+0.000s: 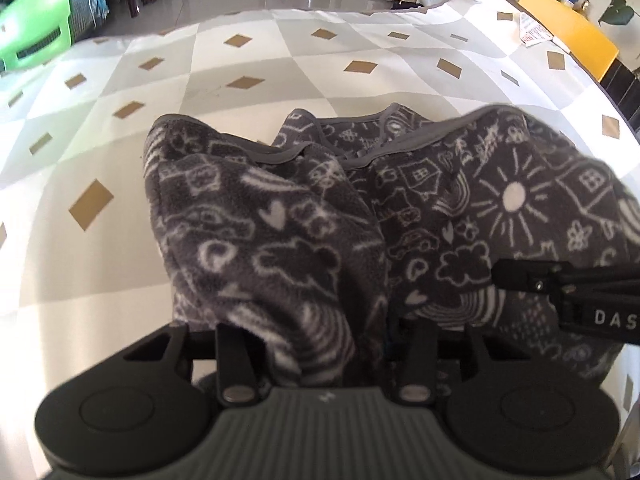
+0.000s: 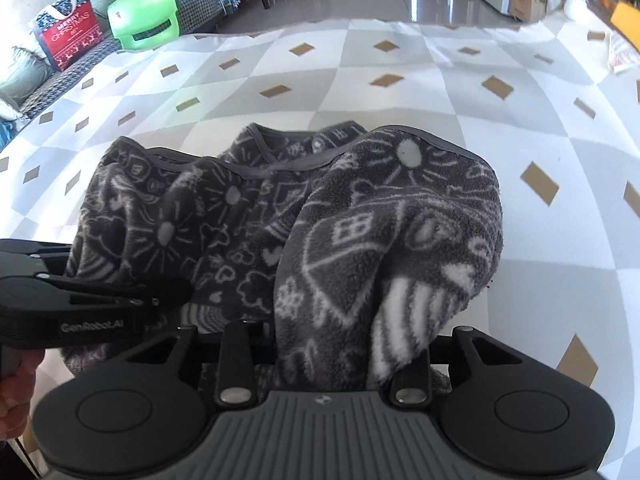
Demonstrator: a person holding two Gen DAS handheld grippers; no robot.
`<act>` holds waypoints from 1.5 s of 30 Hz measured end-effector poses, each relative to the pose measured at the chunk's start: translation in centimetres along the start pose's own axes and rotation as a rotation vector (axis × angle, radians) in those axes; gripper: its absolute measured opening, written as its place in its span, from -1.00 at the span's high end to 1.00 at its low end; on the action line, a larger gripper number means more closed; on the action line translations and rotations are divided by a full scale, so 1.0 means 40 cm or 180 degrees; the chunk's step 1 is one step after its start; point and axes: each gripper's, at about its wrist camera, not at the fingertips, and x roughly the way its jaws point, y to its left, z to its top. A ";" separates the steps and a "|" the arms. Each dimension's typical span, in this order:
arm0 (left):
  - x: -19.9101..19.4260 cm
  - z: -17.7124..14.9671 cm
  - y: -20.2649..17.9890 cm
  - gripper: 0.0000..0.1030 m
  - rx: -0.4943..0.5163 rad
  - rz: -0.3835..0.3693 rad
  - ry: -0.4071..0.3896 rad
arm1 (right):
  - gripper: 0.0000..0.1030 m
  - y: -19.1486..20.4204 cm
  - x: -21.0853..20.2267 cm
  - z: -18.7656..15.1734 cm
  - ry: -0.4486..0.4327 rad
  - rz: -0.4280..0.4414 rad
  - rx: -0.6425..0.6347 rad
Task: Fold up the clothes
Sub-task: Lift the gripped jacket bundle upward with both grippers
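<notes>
Left hand-held gripper [image 1: 320,344], seen from its own camera, is clamping a bunched fold of the fleece garment [image 1: 360,216]; the cloth is rising from between its two fingers [image 1: 236,360] and hiding their tips. Right hand-held gripper [image 2: 332,352], in its own view, is likewise gripping a thick fold of the same garment [image 2: 320,216], the fabric filling the gap between its fingers [image 2: 236,360]. Each tool is also showing in the other's view: the right one [image 1: 568,292] is entering from the right edge of the left camera's picture, its tip lying against the cloth, and the left one [image 2: 92,300] is entering from the left edge of the right camera's picture, with part of a person's hand [image 2: 16,392] showing below it.

The garment, dark grey with pale drawings of suns, houses, clouds and hearts, is lying gathered on the worktop, which is wearing a cloth [image 1: 280,60] of white and grey diamonds with small tan lozenges. Its trimmed neckline [image 1: 360,128] is pointing away from both cameras. Beyond the far edge, a green plastic chair [image 2: 144,12] is standing on the tiled floor, and a red gift bag [image 2: 68,28] is resting on a sofa
</notes>
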 end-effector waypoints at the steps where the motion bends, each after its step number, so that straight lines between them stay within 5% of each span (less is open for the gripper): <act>1: -0.002 -0.002 0.001 0.21 -0.0034 0.0008 -0.0001 | 0.29 0.008 -0.011 0.003 -0.0050 -0.0007 -0.0046; 45: -0.307 0.091 -0.041 0.23 -0.0066 0.0457 -0.0892 | 0.29 0.130 -0.257 0.059 -0.0965 -0.0115 -0.0248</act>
